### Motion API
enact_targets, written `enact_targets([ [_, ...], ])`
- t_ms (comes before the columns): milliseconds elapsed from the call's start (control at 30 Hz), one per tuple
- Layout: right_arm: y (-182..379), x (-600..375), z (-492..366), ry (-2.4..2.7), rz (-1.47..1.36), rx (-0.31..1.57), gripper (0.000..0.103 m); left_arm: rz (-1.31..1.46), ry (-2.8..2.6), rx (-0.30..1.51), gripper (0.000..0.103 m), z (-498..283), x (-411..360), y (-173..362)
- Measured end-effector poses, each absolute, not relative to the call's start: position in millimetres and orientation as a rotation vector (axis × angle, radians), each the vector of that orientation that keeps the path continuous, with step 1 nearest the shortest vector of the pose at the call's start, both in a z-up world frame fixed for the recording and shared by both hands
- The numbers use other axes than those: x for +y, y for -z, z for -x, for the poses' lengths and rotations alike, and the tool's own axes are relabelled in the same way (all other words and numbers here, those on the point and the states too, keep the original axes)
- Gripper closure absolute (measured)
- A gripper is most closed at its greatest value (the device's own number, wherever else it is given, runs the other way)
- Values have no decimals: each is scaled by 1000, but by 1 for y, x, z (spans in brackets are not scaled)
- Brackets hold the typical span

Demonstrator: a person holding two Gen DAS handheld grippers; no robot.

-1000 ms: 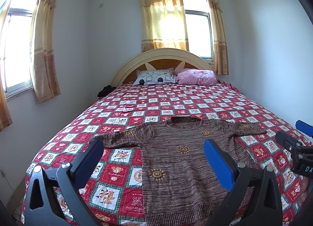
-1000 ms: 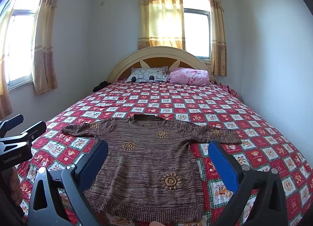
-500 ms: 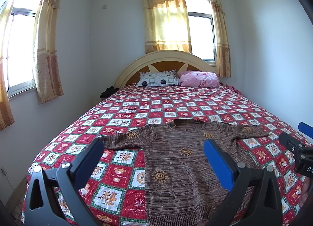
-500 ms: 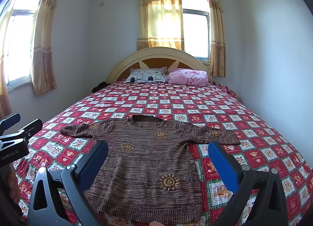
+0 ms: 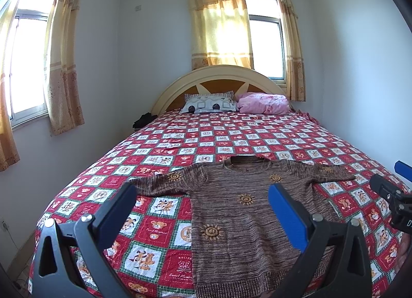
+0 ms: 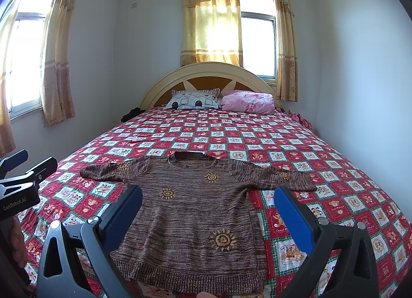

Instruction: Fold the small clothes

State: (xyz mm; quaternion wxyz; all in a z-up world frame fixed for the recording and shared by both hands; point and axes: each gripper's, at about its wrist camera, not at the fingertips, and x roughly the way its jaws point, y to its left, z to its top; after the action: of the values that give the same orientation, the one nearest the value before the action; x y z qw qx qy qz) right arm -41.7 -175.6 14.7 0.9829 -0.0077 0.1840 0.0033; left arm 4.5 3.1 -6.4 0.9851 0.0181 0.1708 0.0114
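Brown knitted sweater (image 6: 195,210) lies flat and face up on the bed (image 6: 257,141), near the foot end, neckline toward the headboard (image 6: 208,76), both sleeves spread out to the sides, hem at the near edge. Orange sun motifs are visible on the chest, body and sleeves. No fold is visible in the garment. The bed carries a red, white and green checked cover with cartoon prints. Left claw (image 5: 203,213): fingers wide apart, nothing between them, held above the sweater's left portion and the bare cover beside it, not touching the cloth. Right claw (image 6: 208,213): fingers likewise wide apart and empty, held above the lower body of the sweater, clear of the fabric. Each claw appears at the margin of the other's view. At the head of the bed, a patterned pillow (image 6: 193,99) sits beside a pink bundle (image 6: 247,101). A dark item (image 6: 131,113) lies at the bed's far left edge; its nature cannot be determined. Yellow curtains (image 6: 211,19) hang at the windows behind and to the left
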Motion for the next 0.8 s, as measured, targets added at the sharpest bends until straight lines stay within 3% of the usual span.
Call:
enact_targets([
  [800, 1, -179, 30, -10, 9, 412, 1, -40, -31, 395, 0, -20, 3, 24],
])
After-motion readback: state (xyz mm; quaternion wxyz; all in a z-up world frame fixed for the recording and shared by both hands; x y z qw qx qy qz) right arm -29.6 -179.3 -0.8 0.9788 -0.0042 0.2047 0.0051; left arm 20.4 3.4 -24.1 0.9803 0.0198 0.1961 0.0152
